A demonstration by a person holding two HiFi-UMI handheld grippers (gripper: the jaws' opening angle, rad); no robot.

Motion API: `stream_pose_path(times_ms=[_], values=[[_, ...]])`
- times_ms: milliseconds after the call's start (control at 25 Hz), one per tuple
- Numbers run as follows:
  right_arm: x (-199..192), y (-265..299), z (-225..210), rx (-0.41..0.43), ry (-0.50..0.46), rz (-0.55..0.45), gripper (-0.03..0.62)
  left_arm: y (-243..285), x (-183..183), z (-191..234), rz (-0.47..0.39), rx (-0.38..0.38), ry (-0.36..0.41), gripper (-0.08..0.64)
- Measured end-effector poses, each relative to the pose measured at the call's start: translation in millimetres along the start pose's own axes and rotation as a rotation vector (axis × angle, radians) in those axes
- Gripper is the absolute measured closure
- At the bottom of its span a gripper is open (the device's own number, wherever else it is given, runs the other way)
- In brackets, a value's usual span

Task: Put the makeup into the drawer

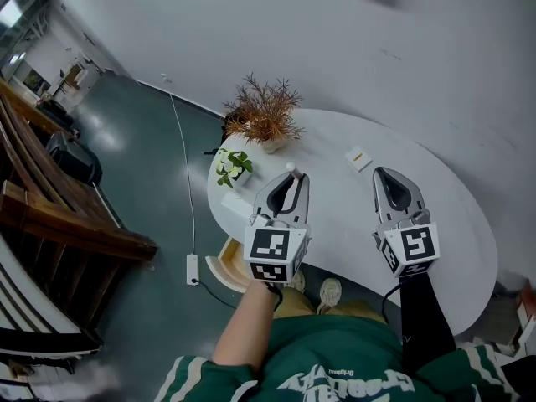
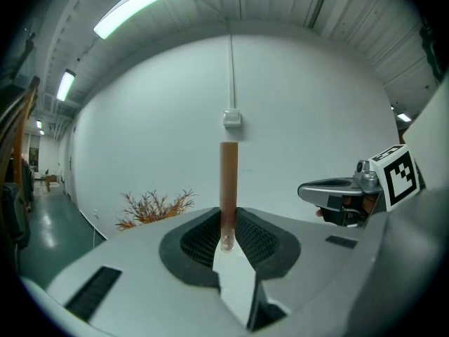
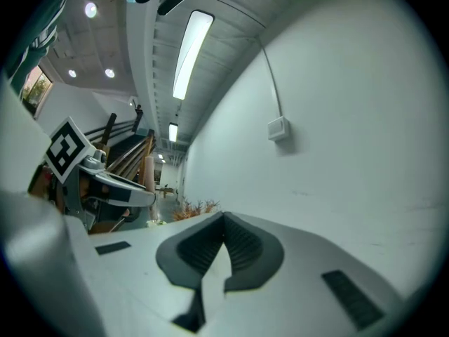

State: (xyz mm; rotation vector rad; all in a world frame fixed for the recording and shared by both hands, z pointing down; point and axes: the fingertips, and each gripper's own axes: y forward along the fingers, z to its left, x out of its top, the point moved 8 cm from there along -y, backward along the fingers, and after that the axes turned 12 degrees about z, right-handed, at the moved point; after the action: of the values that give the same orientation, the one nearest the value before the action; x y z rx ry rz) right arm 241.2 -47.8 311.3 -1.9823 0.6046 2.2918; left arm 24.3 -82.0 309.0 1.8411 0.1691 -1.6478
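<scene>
Table (image 1: pixel 345 214), white and rounded, stands beside white wall (image 1: pixel 293 40).

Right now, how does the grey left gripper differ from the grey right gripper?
The left gripper is clamped on a slim brown makeup tube standing upright; the right gripper is shut on nothing. The left gripper hangs nearer the small green plant, the right gripper nearer the small pale card. Both point at the white wall.

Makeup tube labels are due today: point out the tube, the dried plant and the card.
makeup tube (image 2: pixel 229 188), left gripper view, mid-shaft
dried plant (image 1: pixel 265 111), head view, branch centre
card (image 1: pixel 358 158), head view, its face
</scene>
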Motion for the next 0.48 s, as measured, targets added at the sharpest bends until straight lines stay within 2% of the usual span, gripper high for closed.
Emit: stream_pose_path(times_ms=[200,480], values=[[4.4,39.8,39.6,0.125,-0.021,0.000,0.588,-22.0,-18.3,40.7,0.016,0.108,-0.046,0.495],[14.0,89.9,118.1,0.321,-0.046,-0.016,0.588,-70.6,-47.6,97.9,0.029,0.259,-0.110,0.495]])
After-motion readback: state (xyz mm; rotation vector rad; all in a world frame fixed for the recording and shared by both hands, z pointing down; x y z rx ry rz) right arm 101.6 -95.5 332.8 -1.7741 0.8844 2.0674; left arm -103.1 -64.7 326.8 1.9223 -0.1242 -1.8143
